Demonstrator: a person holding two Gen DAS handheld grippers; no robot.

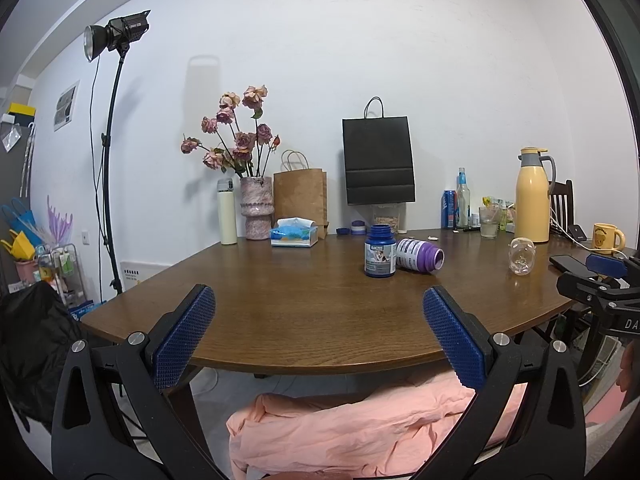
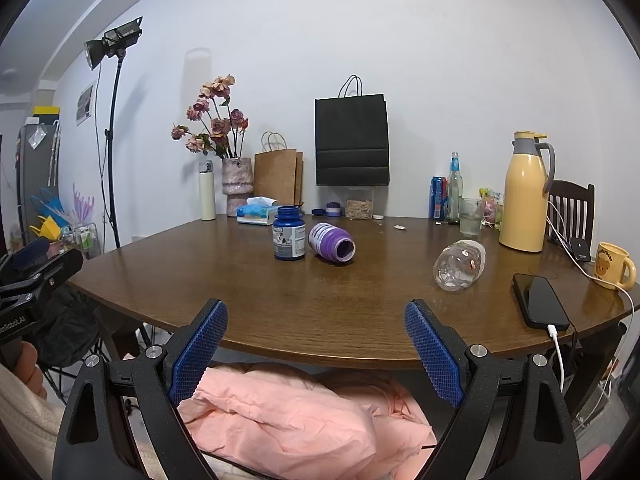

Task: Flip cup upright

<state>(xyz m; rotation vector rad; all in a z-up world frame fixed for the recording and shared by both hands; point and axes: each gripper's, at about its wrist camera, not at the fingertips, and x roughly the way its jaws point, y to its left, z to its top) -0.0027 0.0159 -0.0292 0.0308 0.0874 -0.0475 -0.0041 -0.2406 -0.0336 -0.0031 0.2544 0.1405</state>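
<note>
A clear cup (image 2: 459, 265) with small printed figures lies on its side on the brown table (image 2: 360, 320), right of centre, base toward me. In the left wrist view the same cup (image 1: 521, 257) lies far right. My right gripper (image 2: 316, 304) is open at the table's near edge, well short of the cup and to its left, with nothing between its blue pads (image 2: 434, 356). My left gripper (image 1: 318, 291) is also open and empty at the near edge. Each gripper shows at the edge of the other's view: the right gripper (image 1: 596, 276) and the left gripper (image 2: 44, 258).
A blue bottle (image 2: 289, 233) stands upright mid-table beside a purple bottle (image 2: 332, 241) on its side. A black phone (image 2: 540, 300) on a white cable lies at the right. A yellow mug (image 2: 612, 266), yellow jug (image 2: 524, 196), glass (image 2: 470, 216), bags, vase and tissue box line the back.
</note>
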